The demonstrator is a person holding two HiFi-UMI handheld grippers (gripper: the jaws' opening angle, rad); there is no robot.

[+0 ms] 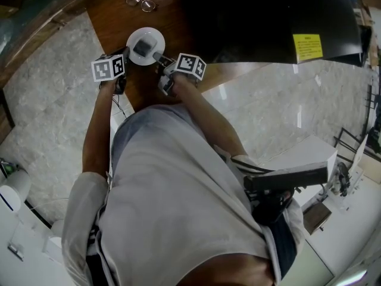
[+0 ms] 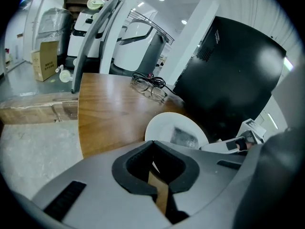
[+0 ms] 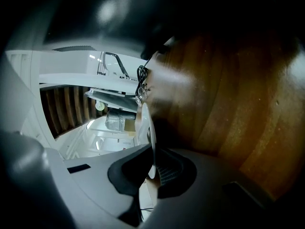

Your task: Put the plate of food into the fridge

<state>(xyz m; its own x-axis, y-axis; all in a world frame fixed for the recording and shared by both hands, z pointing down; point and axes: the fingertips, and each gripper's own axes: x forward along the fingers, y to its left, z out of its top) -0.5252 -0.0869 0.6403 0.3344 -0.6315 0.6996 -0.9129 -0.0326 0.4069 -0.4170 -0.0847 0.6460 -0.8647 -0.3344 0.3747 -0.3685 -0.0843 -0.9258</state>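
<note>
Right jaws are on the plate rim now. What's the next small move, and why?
Probably a short, level lift. The right gripper is clamped on the rim of the plate, which seems to rest on the wooden table with the food at its middle. The left gripper sits at the near rim, grip unclear, so test the hold low before heading for the fridge.
</note>
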